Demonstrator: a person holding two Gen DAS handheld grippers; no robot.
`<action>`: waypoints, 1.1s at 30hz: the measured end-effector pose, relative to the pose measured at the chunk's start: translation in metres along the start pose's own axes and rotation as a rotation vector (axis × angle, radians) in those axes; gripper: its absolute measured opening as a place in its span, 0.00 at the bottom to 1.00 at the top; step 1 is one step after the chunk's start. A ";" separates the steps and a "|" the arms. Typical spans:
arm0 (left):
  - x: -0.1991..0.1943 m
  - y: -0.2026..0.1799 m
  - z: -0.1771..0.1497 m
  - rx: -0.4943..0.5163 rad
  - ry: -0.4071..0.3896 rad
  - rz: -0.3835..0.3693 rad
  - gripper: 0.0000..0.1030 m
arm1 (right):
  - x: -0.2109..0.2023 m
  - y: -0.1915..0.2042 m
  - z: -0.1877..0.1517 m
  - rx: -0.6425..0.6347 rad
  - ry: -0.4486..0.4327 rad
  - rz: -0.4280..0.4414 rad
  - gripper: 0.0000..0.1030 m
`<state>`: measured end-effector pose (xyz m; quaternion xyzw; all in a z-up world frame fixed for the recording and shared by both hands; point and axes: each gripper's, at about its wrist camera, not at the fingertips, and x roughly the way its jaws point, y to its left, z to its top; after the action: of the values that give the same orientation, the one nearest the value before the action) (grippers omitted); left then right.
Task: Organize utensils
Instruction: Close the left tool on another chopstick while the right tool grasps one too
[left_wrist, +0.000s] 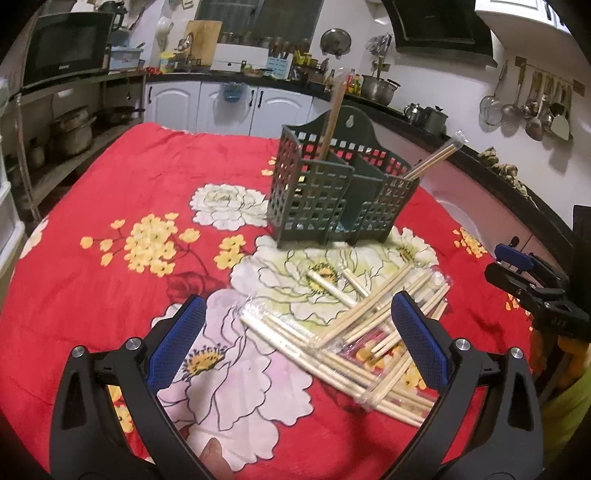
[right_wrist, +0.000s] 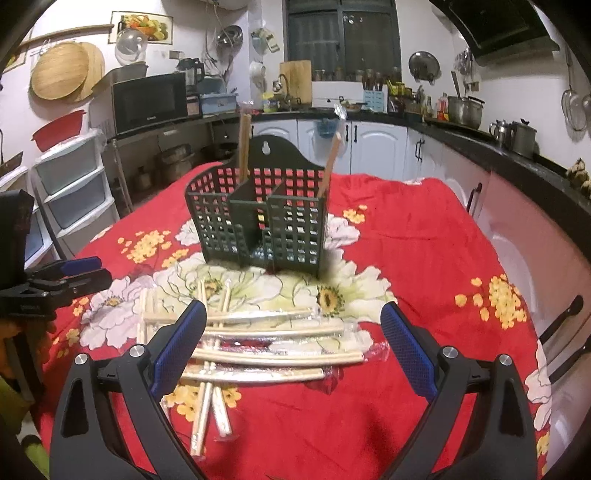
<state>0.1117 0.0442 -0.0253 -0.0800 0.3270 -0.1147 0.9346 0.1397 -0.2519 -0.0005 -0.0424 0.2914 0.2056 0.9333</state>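
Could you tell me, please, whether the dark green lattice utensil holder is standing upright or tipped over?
Upright. The dark green lattice utensil holder stands on its base on the red floral cloth, with wrapped chopsticks poking from its top.

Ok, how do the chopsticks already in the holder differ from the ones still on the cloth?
The chopsticks in the green holder stand on end: one pair near upright in the left compartment, another leaning in the right. The pile on the cloth lies flat, criss-crossed. The holder has only two pairs; the pile has many more. Both groups are pale wood, and many are in clear wrappers.
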 end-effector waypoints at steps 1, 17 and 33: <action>0.000 0.002 -0.001 -0.001 0.003 0.001 0.90 | 0.001 -0.001 -0.001 0.003 0.004 0.001 0.90; 0.020 0.032 -0.014 -0.117 0.097 -0.004 0.59 | 0.035 -0.041 -0.004 0.095 0.110 -0.037 0.82; 0.040 0.046 -0.013 -0.170 0.158 -0.035 0.41 | 0.062 -0.049 -0.002 0.072 0.167 0.009 0.59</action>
<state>0.1411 0.0771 -0.0695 -0.1556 0.4068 -0.1087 0.8936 0.2053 -0.2750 -0.0392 -0.0247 0.3756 0.1949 0.9057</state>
